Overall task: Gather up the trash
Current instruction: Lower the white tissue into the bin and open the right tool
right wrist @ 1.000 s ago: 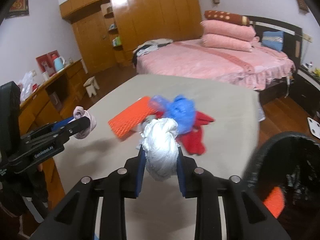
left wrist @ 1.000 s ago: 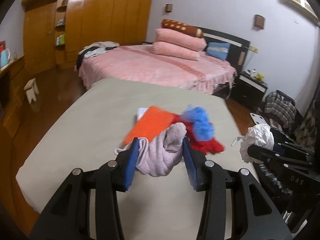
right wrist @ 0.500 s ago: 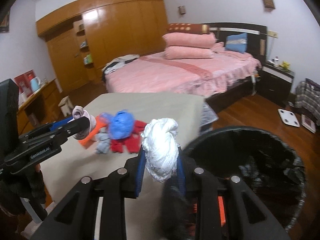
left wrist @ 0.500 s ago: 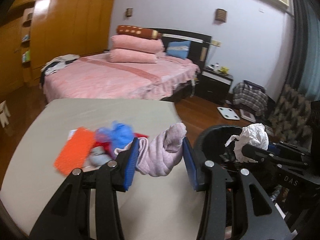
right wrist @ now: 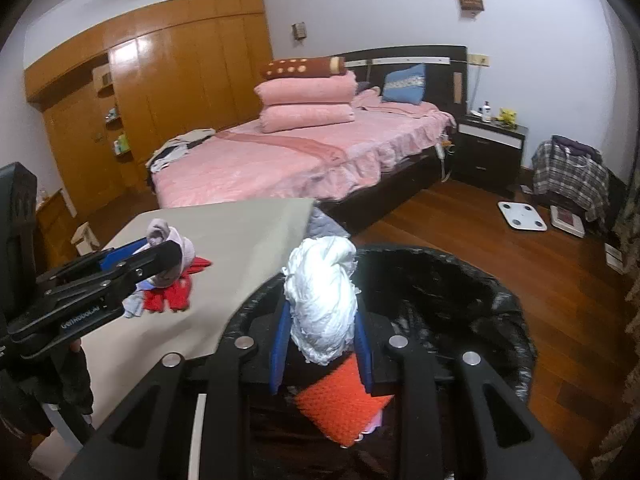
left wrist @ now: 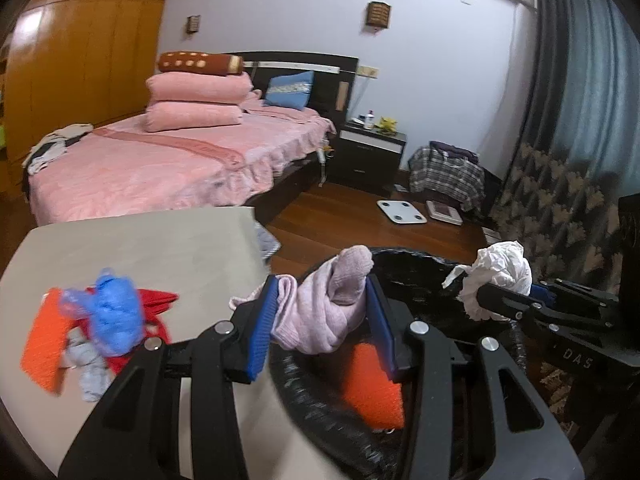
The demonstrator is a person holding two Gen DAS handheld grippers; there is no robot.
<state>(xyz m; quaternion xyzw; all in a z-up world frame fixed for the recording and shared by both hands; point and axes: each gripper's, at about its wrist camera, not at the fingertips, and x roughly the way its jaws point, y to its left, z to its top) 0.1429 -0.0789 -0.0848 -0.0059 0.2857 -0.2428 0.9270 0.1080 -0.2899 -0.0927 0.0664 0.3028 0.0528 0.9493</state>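
The left gripper (left wrist: 320,312) clamps a pink sock (left wrist: 328,308), the right gripper (right wrist: 322,328) white crumpled paper (right wrist: 322,300), both over the black bin (right wrist: 500,308) (orange piece inside); the blue-and-red pile (left wrist: 108,320) waits left.

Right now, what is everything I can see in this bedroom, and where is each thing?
Trash bin: one, black-lined, on the floor beside the table.
Orange pad: one, inside the bin.
Table: one, beige, left of the bin.
Rubbish pile: blue, red, orange, grey pieces, on the table.
Bed: one, pink cover, behind the table.
Folded quilts: two, pink, on the bed.
Nightstand: one, dark, beside the bed.
Scale: one, white, on the floor.
Wardrobe: one, wooden, far wall.
Pink sock: one, in the left tongs.
White crumpled paper: one, in the right tongs, over the bin.
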